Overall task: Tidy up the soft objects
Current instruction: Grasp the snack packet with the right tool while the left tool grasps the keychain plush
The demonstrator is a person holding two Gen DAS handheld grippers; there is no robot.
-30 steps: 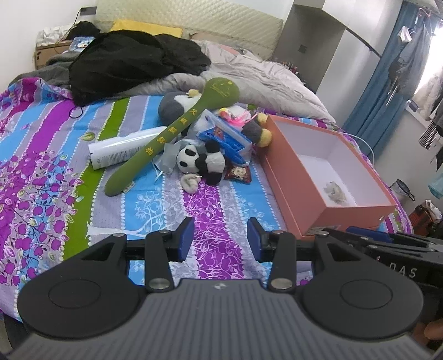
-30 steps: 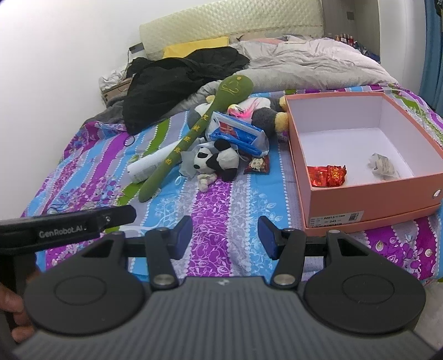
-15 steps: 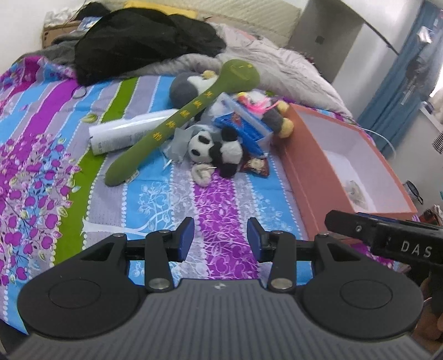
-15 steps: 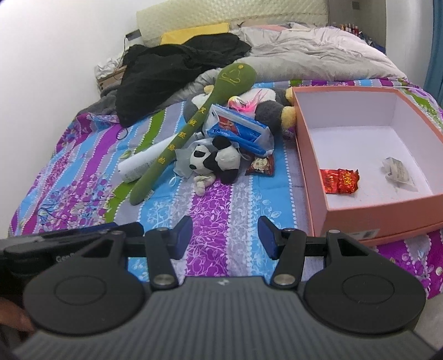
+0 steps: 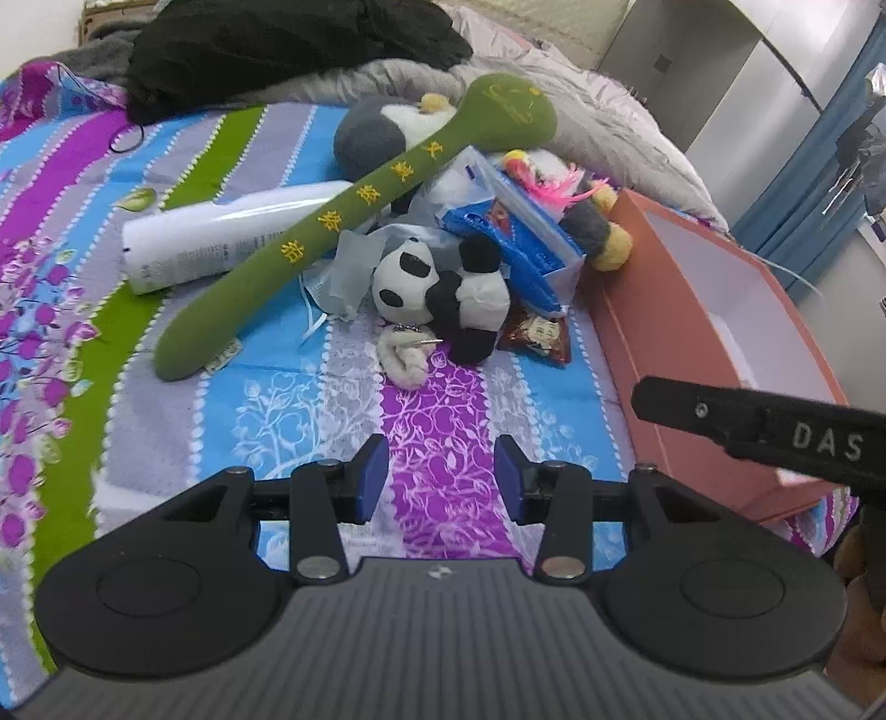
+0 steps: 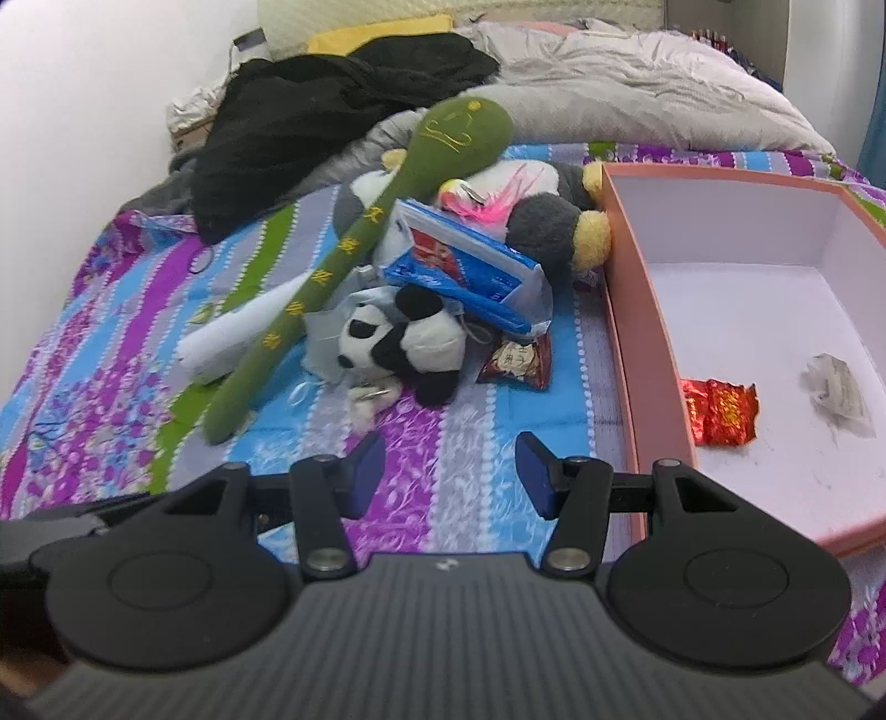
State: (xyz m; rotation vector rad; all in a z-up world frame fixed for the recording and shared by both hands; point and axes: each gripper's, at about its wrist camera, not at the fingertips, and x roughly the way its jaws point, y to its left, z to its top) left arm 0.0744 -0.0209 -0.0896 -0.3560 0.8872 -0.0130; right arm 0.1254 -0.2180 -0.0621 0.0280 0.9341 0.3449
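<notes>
Hovering over the striped bed [image 5: 66,310], left claw [image 5: 440,479] and right claw [image 6: 451,473] gape half-open, empty. Beyond them, the green plush stick [image 5: 354,221] lies diagonally, head toward the pillows, beside the panda [image 5: 443,293].

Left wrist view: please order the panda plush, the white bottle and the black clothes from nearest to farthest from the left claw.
1. Panda plush, straight ahead of the left claw, on the bedspread.
2. White bottle, farther back and to the left, under the green plush stick.
3. Black clothes, far back, at the head of the bed.
</notes>
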